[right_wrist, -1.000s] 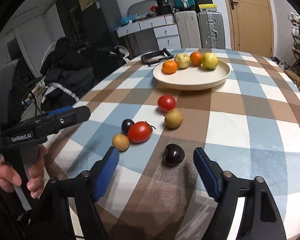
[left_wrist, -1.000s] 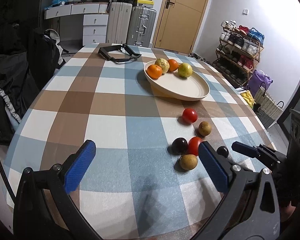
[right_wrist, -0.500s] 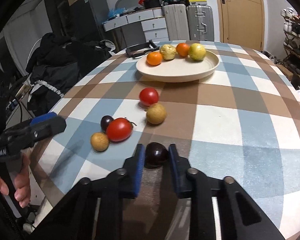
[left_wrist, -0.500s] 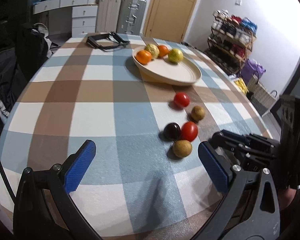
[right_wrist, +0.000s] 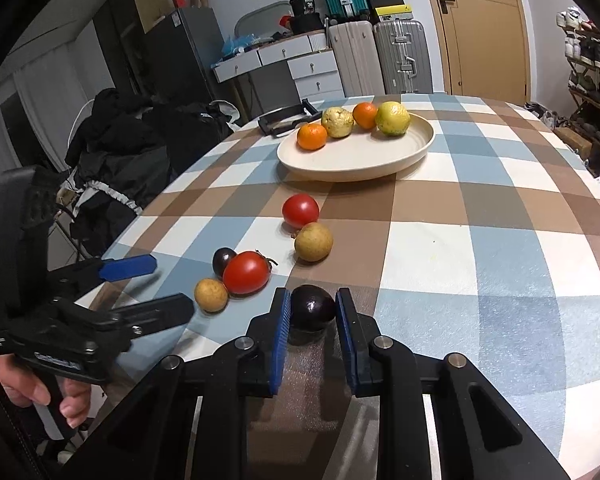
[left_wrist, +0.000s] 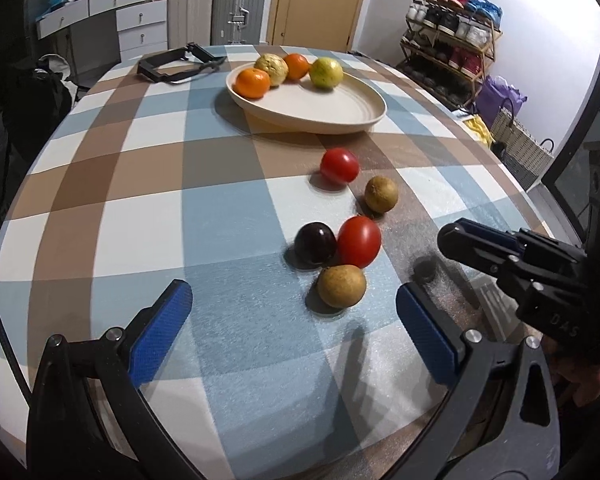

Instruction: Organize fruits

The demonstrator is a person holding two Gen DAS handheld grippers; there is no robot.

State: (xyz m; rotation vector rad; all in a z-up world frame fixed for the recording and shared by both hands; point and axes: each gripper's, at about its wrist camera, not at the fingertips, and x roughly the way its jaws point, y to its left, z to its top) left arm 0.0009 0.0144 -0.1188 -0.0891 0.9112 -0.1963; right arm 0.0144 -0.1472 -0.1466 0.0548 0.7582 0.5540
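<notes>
1. Left gripper (left_wrist: 294, 326) hovers over the checked tablecloth (left_wrist: 148, 208), jaws spread wide and empty, near a brown fruit (left_wrist: 341, 286).
2. Right gripper (right_wrist: 311, 314) has its blue pads pinched tight on a dark plum (right_wrist: 313, 307), which sits low over the cloth, well short of the plate (right_wrist: 380, 162).

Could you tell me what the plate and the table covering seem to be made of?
Plate: probably matte plastic or glazed ceramic, cream, with faint concentric ridges and no strong glare; which one is unclear. Table covering: looks like a soft textured vinyl or foam cloth, checked print with a fine pebbled grain.
</notes>
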